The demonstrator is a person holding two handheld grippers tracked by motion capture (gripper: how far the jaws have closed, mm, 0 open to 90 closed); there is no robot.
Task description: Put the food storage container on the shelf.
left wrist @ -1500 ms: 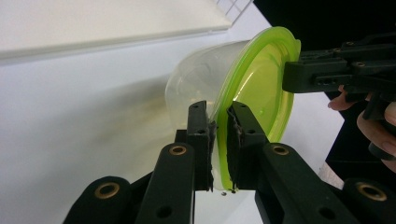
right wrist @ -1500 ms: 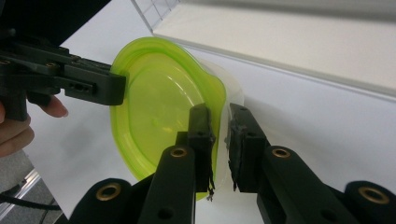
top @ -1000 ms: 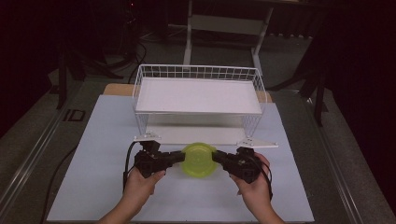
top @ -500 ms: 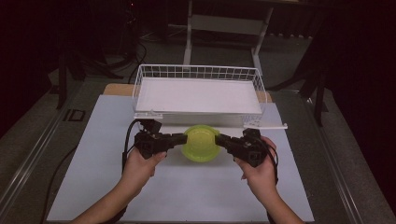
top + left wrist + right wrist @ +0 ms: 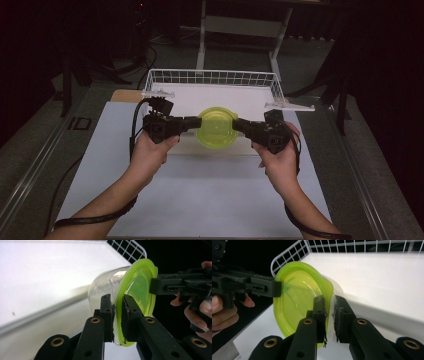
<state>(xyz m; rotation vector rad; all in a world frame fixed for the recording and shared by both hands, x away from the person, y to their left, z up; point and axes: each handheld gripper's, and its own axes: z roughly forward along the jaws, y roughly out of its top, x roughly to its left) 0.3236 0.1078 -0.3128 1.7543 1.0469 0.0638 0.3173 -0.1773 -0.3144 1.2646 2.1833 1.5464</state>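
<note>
Tub [image 5: 217, 127] has gone up and forward since a second ago, now over the basket [image 5: 272, 80] edge. Left gripper [image 5: 194, 122] and right gripper [image 5: 238, 124] each pinch its rim from opposite sides, so looks like it's going in.

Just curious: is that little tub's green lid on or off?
On. The green lid sits on the clear tub, both grippers clamping its rim.

left gripper [image 5: 196, 121] fingers clamped, right gripper [image 5: 237, 123] likewise, forearms extended

Lime-green lid [image 5: 217, 127]; clear tub [image 5: 105, 287]; white wire basket [image 5: 215, 78]
</note>
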